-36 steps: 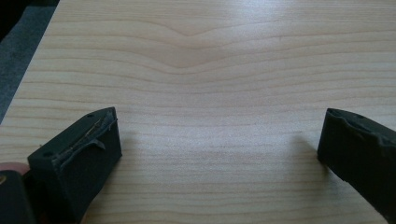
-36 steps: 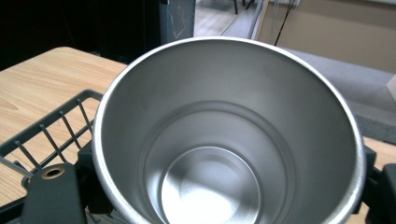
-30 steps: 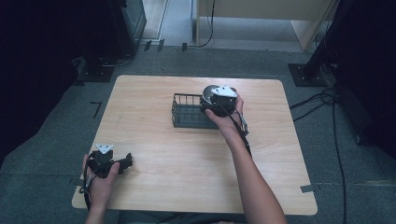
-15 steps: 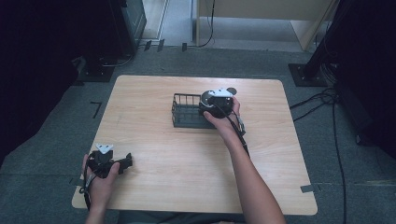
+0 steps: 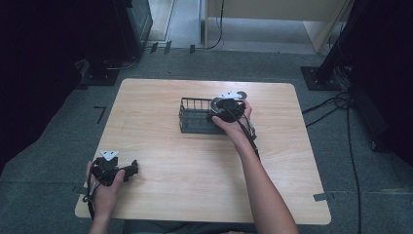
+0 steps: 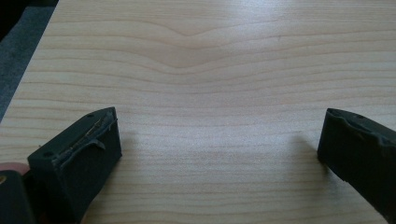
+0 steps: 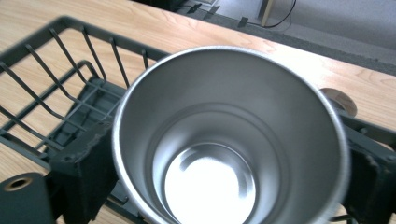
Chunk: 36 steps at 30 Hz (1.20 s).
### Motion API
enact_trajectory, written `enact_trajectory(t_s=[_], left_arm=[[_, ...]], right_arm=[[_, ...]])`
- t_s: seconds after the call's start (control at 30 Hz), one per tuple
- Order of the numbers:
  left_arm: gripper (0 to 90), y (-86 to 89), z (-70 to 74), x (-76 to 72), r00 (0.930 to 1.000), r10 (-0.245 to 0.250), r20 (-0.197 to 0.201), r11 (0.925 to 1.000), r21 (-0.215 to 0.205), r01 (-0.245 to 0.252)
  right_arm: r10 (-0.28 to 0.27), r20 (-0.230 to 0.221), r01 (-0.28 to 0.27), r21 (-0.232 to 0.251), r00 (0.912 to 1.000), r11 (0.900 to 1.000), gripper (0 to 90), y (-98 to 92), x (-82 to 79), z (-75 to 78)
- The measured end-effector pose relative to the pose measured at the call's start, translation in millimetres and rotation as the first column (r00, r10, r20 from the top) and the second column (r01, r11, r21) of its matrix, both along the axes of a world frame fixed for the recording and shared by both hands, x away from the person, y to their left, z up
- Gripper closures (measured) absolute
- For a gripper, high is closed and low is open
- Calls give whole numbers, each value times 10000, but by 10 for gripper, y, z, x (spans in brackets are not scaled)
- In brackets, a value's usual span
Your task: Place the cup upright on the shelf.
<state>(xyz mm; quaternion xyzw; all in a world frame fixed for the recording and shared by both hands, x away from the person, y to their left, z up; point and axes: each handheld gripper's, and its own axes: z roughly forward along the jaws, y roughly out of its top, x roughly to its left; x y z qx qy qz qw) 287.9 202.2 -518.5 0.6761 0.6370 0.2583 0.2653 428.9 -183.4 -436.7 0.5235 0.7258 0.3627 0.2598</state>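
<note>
The right gripper [image 5: 220, 113] had its jaws clamped on a steel cup [image 7: 231, 140], holding it upright over the right end of the black wire basket [image 5: 191, 118] on the wooden table [image 5: 195, 185]. The step looked like lowering the cup into the basket; next would come a steady descent clear of the rim, then release. The left gripper [image 5: 127, 170] rested well apart from the basket, jaws spread and empty.

Count on the wooden table [image 5: 195, 175]: one black wire basket [image 5: 195, 118], one steel cup [image 7: 229, 140], two hand-held grippers, left gripper [image 5: 130, 170] and right gripper [image 5: 216, 113]
</note>
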Motion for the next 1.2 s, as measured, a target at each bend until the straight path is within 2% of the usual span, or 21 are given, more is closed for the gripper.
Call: enact_trajectory(t_s=[0.33, 0.63, 0.73, 1.2], left_arm=[[0, 0, 0, 0, 10000, -1, 1, 10000, 3, 1], [0, 0, 0, 0, 10000, -1, 3, 10000, 3, 1], [0, 0, 0, 0, 10000, 0, 4, 10000, 3, 0], [0, 0, -1, 0, 10000, 6, 19, 10000, -9, -6]], right_arm=[[86, 432, -93, 159, 9990, 9998, 10, -92, -142, 183], [34, 1024, -87, 514, 9947, 9986, 9, -221, -395, 384], [-32, 1151, -32, 553, 9934, 9985, 9, -309, -525, 426], [-477, 1364, 395, 623, 9895, 9973, 3, -637, -894, 417]])
